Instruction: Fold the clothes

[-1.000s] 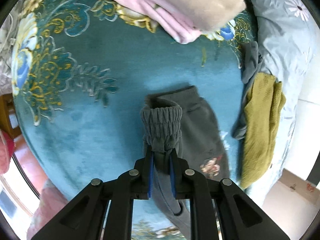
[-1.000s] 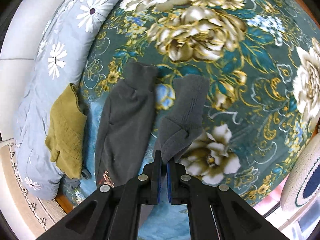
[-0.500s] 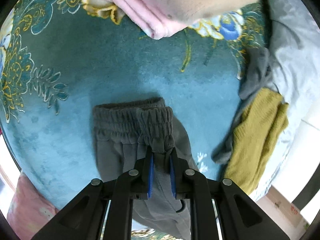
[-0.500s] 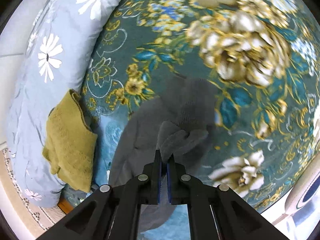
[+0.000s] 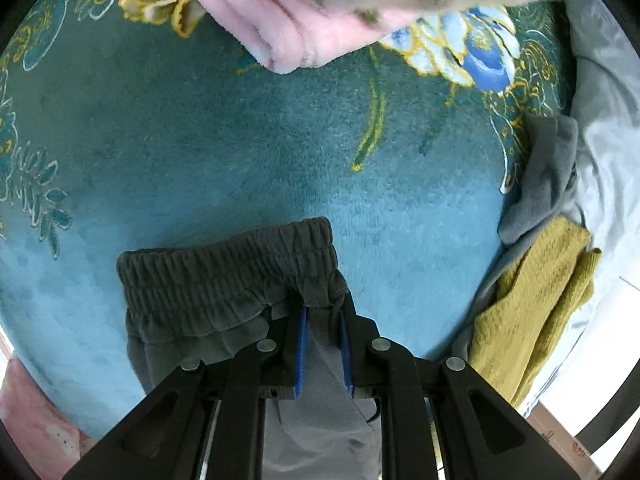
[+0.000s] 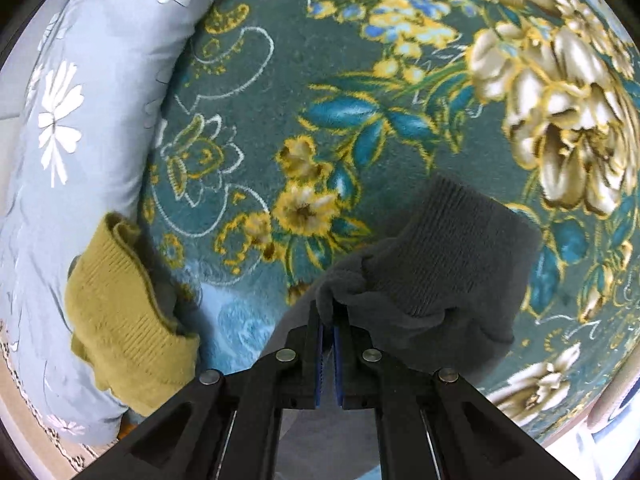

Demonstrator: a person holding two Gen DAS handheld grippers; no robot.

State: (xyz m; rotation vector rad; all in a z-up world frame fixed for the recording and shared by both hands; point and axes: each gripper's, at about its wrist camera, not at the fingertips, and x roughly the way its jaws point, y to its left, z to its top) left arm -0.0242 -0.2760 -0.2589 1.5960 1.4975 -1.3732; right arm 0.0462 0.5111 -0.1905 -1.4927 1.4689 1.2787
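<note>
Your left gripper (image 5: 322, 320) pinches waistband of grey trousers (image 5: 228, 280), now doubled lengthwise on bed blanket (image 5: 240, 152). Right gripper (image 6: 328, 322) clamps leg cuff, probably stacked. Half-fold done.

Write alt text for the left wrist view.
The left gripper pinches the elastic waistband of dark grey trousers on a teal floral blanket. Folded pink fleece lies beyond; a mustard knit lies right.
</note>
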